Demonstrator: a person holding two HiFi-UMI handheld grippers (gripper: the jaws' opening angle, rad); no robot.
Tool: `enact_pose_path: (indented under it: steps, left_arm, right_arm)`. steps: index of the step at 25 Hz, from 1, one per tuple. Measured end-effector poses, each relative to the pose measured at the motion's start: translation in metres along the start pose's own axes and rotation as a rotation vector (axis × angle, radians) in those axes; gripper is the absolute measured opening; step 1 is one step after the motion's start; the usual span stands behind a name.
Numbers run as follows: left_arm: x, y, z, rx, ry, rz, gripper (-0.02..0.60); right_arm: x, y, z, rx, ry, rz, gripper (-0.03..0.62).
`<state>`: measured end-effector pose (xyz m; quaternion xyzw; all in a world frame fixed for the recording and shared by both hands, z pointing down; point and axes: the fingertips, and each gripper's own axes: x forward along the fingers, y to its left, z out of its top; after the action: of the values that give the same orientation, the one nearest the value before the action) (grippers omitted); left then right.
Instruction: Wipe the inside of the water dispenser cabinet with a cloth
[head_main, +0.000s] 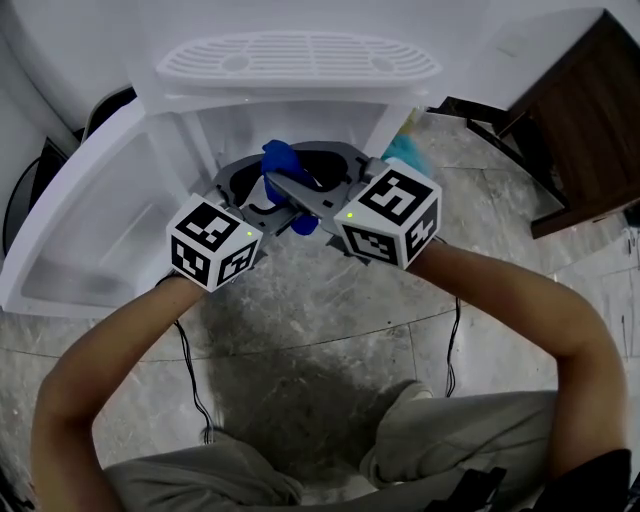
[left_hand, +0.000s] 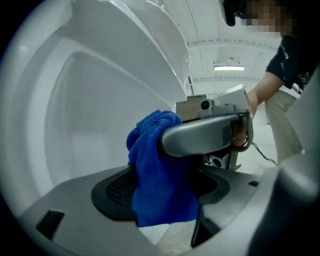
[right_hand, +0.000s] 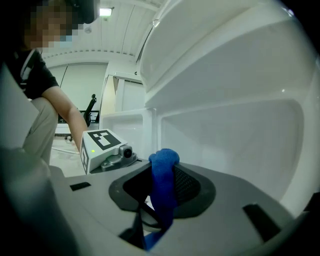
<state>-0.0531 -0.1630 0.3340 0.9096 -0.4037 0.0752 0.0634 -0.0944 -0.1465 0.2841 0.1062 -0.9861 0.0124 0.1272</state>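
Note:
The white water dispenser (head_main: 300, 60) stands ahead with its cabinet door (head_main: 90, 210) swung open to the left. Both grippers meet at the cabinet opening. A blue cloth (head_main: 283, 160) is pinched in my right gripper (head_main: 292, 192), bunched above the jaws with a tail hanging below. In the right gripper view the cloth (right_hand: 162, 185) stands upright between the closed jaws of the right gripper (right_hand: 160, 210). My left gripper (head_main: 258, 195) faces it, jaws wide. In the left gripper view the cloth (left_hand: 160, 170) hangs between the spread jaws of the left gripper (left_hand: 165, 220), which do not press on it.
White cabinet walls (left_hand: 75, 115) curve round close behind the cloth. A dark wooden cabinet (head_main: 580, 110) stands at the right, a black chair (head_main: 30, 180) at the left. Cables (head_main: 195, 390) trail over the stone floor by the person's knees.

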Motion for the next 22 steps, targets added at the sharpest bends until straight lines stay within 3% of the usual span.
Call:
enact_pose_path:
  steps: [3,5,7,11,15,22]
  left_arm:
    - [0.001,0.0,0.002,-0.005,0.029,0.004,0.296]
    - [-0.003,0.001,0.001,-0.002,0.056,0.009,0.127]
    - [-0.005,0.0,0.0,-0.019,0.068,-0.007,0.093]
    - [-0.007,0.001,0.003,-0.069,0.066,-0.018,0.075]
    - [-0.009,0.005,0.005,-0.05,0.068,-0.014,0.074]
    - [-0.02,0.019,-0.007,-0.059,0.099,0.032,0.074]
  right_arm:
    - [0.002,-0.002,0.001,-0.009,-0.006,-0.011,0.089]
    - [0.003,0.001,0.0,-0.005,-0.007,-0.007,0.089]
    - [0.002,0.003,0.0,0.007,-0.011,-0.003,0.089]
    - [0.002,0.0,0.004,0.041,-0.021,0.003,0.091]
    - [-0.003,-0.006,0.005,0.082,-0.007,0.022,0.104]
    - [-0.018,-0.015,-0.007,0.122,0.045,0.016,0.186]
